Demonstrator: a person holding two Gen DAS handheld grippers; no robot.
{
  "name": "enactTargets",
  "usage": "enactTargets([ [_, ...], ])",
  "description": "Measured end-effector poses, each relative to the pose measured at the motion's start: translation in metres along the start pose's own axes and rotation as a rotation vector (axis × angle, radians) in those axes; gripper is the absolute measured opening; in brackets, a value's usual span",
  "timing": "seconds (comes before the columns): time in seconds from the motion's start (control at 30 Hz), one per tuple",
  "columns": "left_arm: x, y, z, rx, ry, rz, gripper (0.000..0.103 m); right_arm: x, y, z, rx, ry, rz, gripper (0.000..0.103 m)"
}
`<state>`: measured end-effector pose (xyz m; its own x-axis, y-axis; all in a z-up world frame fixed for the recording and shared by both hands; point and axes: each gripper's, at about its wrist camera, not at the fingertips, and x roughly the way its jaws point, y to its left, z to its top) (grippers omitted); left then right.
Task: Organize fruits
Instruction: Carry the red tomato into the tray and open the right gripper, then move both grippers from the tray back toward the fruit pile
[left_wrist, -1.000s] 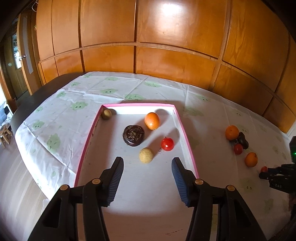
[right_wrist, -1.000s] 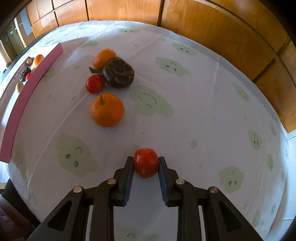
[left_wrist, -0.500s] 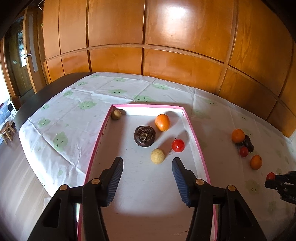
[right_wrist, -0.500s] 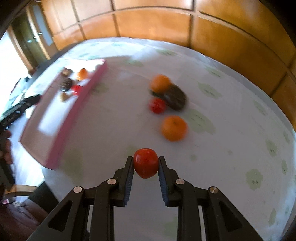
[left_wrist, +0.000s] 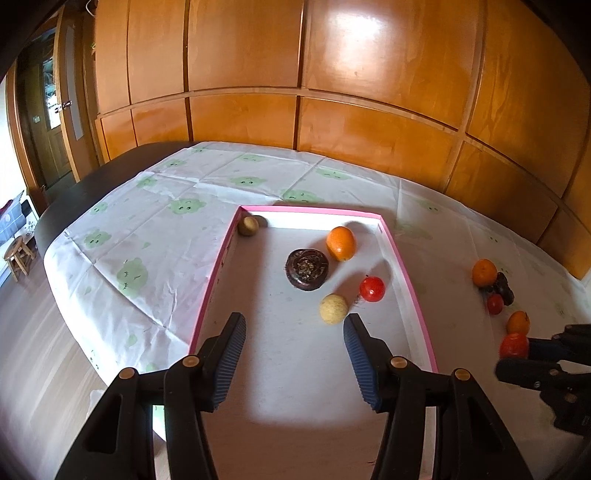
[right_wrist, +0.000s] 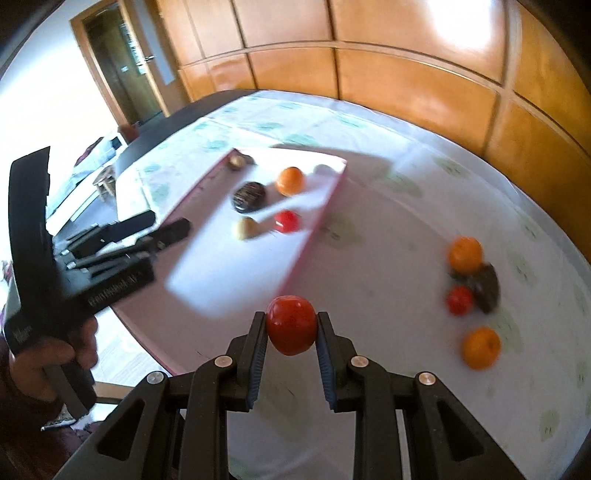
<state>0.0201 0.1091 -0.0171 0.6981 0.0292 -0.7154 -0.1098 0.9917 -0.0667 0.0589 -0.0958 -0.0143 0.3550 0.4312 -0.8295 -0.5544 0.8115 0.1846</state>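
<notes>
A white cloth printed with green clouds is covering the dark table (left_wrist: 122, 162), and orange wood paneling (left_wrist: 369, 66) is lining the room. The right hand-held gripper (right_wrist: 291, 332) is clamping a red tomato (right_wrist: 291, 325) above the cloth, beside the pink-rimmed tray (left_wrist: 406, 280). The left hand-held gripper (left_wrist: 293, 325) is hanging spread apart over the tray.

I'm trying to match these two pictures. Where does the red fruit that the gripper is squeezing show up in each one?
Left wrist view: the held red fruit sits at the far right edge, low down, pinched by the right gripper.
Right wrist view: the same fruit is at lower centre, between the gripper's fingers.
Shared landmark: the pink-rimmed tray, holding five fruits in both views.
</notes>
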Motion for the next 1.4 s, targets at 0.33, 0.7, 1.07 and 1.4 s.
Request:
enactTargets([
  [0.33,0.001,0.022,0.000,-0.044,0.000,0.039,0.056,0.043,0.025,0.042,-0.040,0.008,0.005,0.026],
  [0.7,0.006,0.025,-0.004,-0.043,0.015,0.051,0.056,0.081,0.021,0.049,-0.020,0.042,-0.053,0.029],
  [1.07,0.002,0.016,-0.004,-0.017,0.008,0.039,0.056,0.059,0.020,0.041,0.008,-0.020,-0.049,0.029],
  [1.4,-0.004,0.006,-0.003,0.006,-0.001,0.030,0.056,0.043,0.015,0.034,0.056,-0.061,-0.064,0.029],
])
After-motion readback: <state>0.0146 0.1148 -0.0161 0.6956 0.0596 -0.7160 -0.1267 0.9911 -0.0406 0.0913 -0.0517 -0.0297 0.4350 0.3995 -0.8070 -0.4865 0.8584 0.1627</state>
